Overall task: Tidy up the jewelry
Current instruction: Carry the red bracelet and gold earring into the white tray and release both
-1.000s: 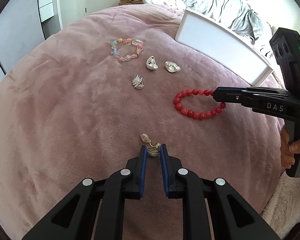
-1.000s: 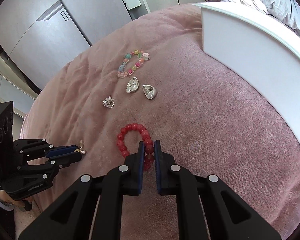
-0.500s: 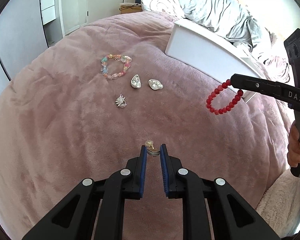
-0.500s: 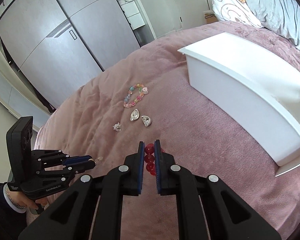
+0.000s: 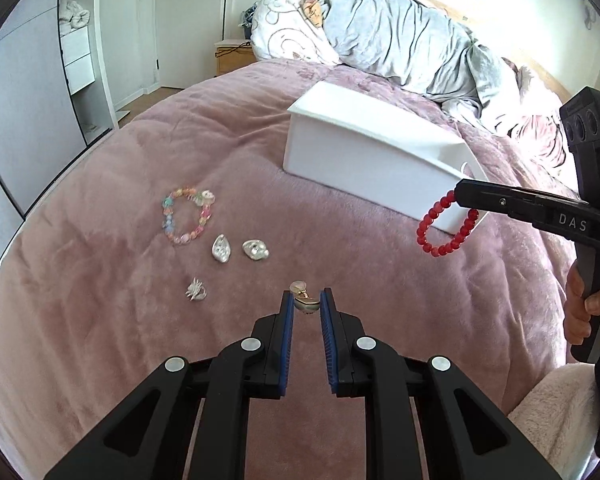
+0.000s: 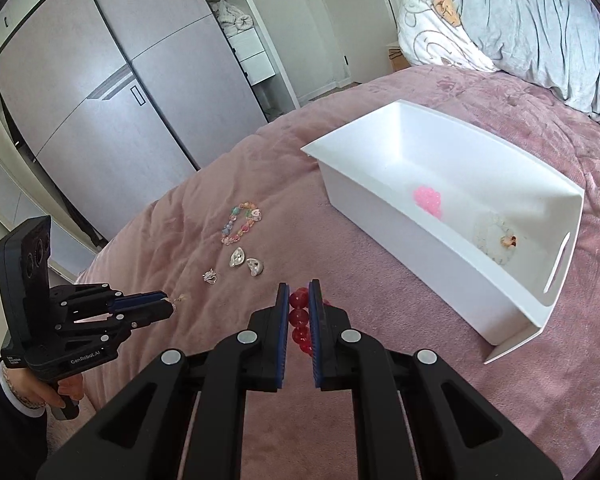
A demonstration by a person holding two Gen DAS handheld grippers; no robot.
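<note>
Both lifted: right claw (image 6: 299, 312) grips red bracelet (image 5: 446, 228), left claw (image 5: 307, 304) pinches earring (image 5: 305, 302).

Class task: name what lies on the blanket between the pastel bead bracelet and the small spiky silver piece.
Two silver shell-shaped earrings lie side by side between the pastel bead bracelet and the spiky silver piece, slightly right of the direct line. The left wrist view shows this best.

We see a bright, daylit room, the light pouring in from the upper right, where the wall behind the grey duvet (image 5: 412, 44) bleaches out. The white bin (image 6: 440, 216) glares inside, washing out its contents. Both views bow strongly toward dark circular edges; focus stays sharp.
</note>
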